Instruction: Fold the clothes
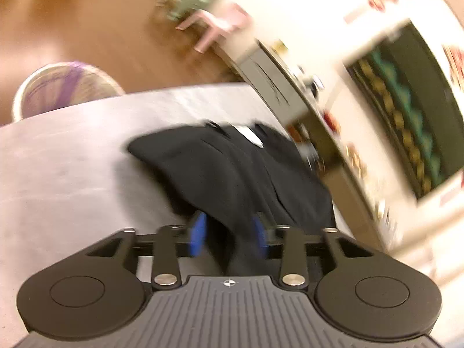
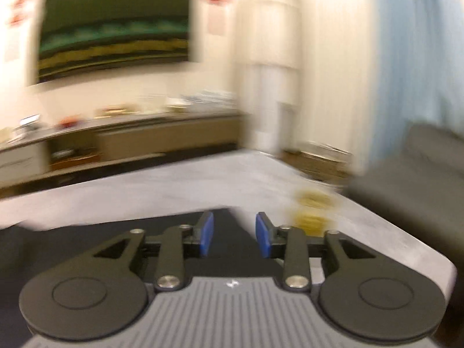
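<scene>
A black garment [image 1: 232,162] lies bunched on the grey table [image 1: 72,159], with a white label near its far edge. Both views are blurred by motion. My left gripper [image 1: 229,233] has its blue pads [image 1: 198,233] on either side of a fold of the black cloth, which runs between them; the jaws stand partly apart. My right gripper [image 2: 235,235] is open and empty, its blue pads [image 2: 206,233] apart over a corner of the black garment [image 2: 116,232] on the grey table [image 2: 203,179].
A wicker basket [image 1: 63,87] stands beyond the table's far left edge. A low sideboard [image 2: 130,136] with clutter runs along the wall under a dark picture [image 2: 116,29]. A yellowish object [image 2: 313,208] lies on the table at right. A grey sofa [image 2: 414,179] stands right.
</scene>
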Action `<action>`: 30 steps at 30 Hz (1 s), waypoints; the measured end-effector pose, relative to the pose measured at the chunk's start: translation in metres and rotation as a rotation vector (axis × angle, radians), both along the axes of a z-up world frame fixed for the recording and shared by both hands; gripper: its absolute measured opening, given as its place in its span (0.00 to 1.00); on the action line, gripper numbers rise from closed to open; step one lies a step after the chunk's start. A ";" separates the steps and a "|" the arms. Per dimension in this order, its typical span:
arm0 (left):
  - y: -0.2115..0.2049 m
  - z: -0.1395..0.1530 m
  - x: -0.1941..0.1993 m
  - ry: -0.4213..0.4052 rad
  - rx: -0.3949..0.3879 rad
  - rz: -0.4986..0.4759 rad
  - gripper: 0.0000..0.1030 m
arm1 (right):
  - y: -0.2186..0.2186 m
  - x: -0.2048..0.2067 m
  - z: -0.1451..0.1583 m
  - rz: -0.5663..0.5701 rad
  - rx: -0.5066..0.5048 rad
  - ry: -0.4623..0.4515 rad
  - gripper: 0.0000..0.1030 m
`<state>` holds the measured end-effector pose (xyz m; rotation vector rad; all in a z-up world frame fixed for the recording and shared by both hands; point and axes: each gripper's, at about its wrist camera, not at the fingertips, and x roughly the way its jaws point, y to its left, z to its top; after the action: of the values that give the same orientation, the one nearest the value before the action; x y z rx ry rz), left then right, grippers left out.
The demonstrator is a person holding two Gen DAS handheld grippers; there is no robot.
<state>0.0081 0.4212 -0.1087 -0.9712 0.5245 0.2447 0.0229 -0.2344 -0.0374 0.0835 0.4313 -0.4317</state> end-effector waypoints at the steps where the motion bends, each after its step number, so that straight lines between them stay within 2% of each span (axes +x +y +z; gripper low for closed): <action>1: 0.008 -0.005 -0.003 -0.003 -0.030 0.029 0.41 | 0.032 0.006 0.002 0.104 -0.024 0.015 0.33; 2: 0.016 -0.011 -0.002 -0.004 -0.065 0.038 0.41 | 0.066 0.012 0.005 0.213 -0.047 0.028 0.33; 5: 0.034 -0.027 0.005 -0.013 -0.163 0.042 0.41 | 0.186 0.018 0.017 0.578 -0.145 0.042 0.51; 8: 0.042 -0.027 0.011 -0.019 -0.142 0.043 0.41 | 0.305 0.017 0.023 0.907 -0.279 0.020 0.60; 11: 0.046 -0.016 0.019 -0.072 -0.069 0.015 0.41 | 0.414 0.013 0.012 1.183 -0.459 0.001 0.70; 13: 0.051 -0.014 0.022 -0.108 -0.063 -0.014 0.41 | 0.478 0.014 -0.004 1.313 -0.596 0.001 0.75; 15: 0.056 -0.014 0.022 -0.135 -0.070 -0.027 0.41 | 0.530 0.022 -0.024 1.406 -0.734 0.023 0.76; 18: 0.063 -0.016 0.018 -0.158 -0.091 -0.015 0.41 | 0.580 0.035 -0.065 1.471 -0.942 0.089 0.73; 20: 0.067 -0.018 0.017 -0.174 -0.095 -0.024 0.41 | 0.594 0.047 -0.078 1.519 -0.993 0.148 0.67; 21: 0.067 -0.018 0.018 -0.181 -0.098 -0.033 0.41 | 0.596 0.052 -0.077 1.517 -0.988 0.144 0.64; 23: 0.066 -0.018 0.020 -0.198 -0.102 -0.045 0.41 | 0.600 0.064 -0.067 1.508 -0.928 0.163 0.43; 24: 0.065 -0.017 0.021 -0.211 -0.101 -0.050 0.41 | 0.601 0.072 -0.058 1.500 -0.854 0.181 0.23; 25: 0.066 -0.015 0.018 -0.226 -0.099 -0.034 0.43 | 0.601 0.082 -0.048 1.487 -0.763 0.207 0.10; 27: 0.067 -0.012 0.010 -0.257 -0.095 0.013 0.47 | 0.597 0.106 -0.027 1.443 -0.510 0.275 0.07; 29: 0.073 -0.012 -0.002 -0.299 -0.122 0.082 0.56 | 0.585 0.136 -0.011 1.388 -0.234 0.344 0.06; 30: 0.074 -0.014 -0.005 -0.317 -0.150 0.086 0.57 | 0.575 0.150 -0.007 1.357 -0.107 0.375 0.06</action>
<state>0.0028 0.4953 -0.1226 -1.1547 0.2134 0.1252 0.1730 0.3404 -0.0446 -0.3926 0.7249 0.8827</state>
